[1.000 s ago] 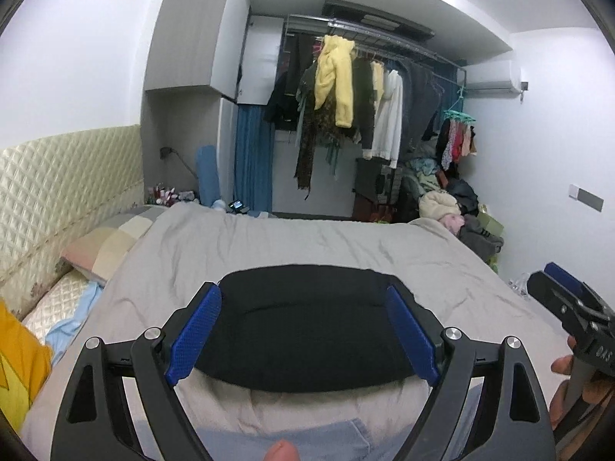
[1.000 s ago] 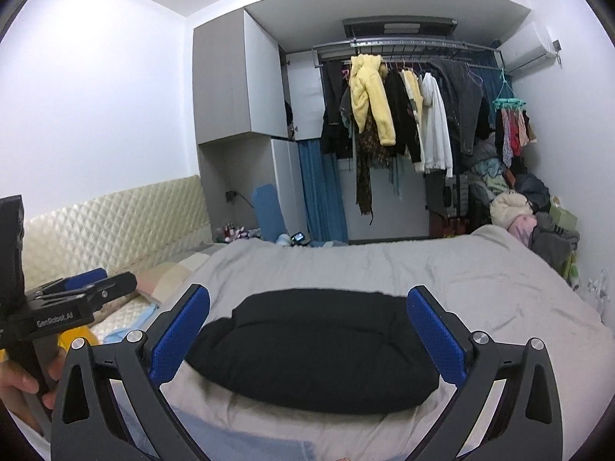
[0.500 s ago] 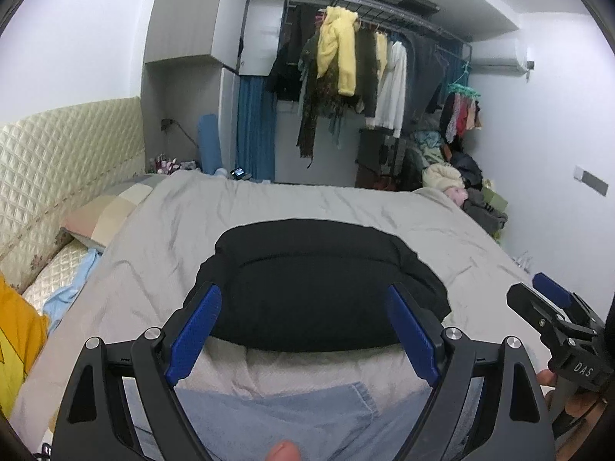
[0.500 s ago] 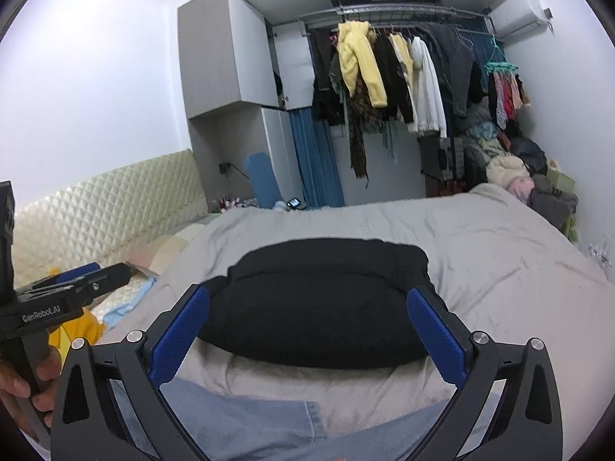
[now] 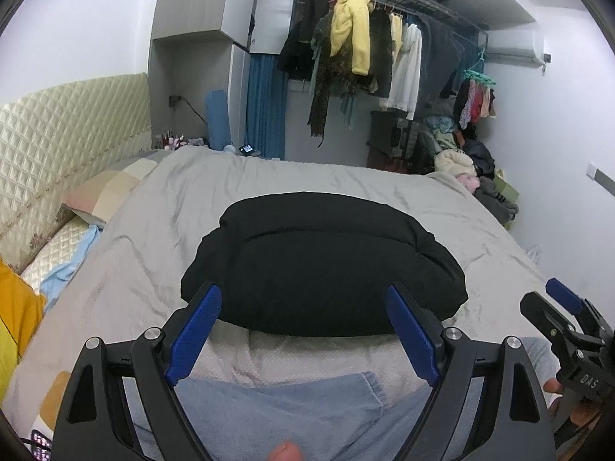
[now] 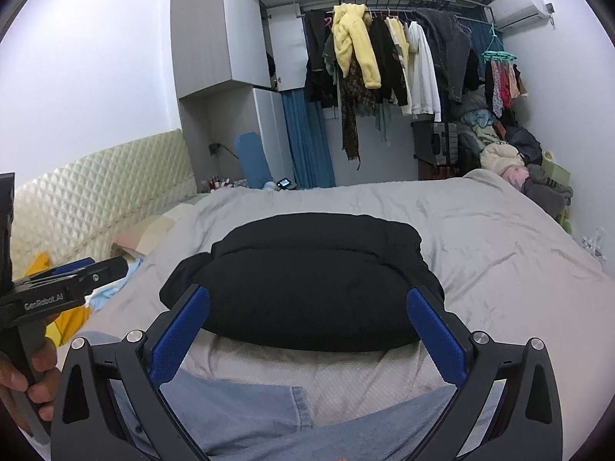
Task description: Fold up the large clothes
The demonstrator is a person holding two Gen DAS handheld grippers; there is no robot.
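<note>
The blue garment (image 5: 292, 415) under the left claw (image 5: 303, 330) is running off the bottom edge, its shape hidden by the claw's arms. The claw's fingers (image 5: 196, 330) are covering the near edge of the black bundle (image 5: 323, 269). Beyond it, the small bottles (image 5: 173, 140) are too tiny to identify.

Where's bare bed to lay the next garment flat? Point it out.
Bare grey bedspread lies right of the folded black garment, toward the clothes pile, and beyond it toward the rack. Crowded: the near edge with the blue denim garment, the pillow side left.
</note>
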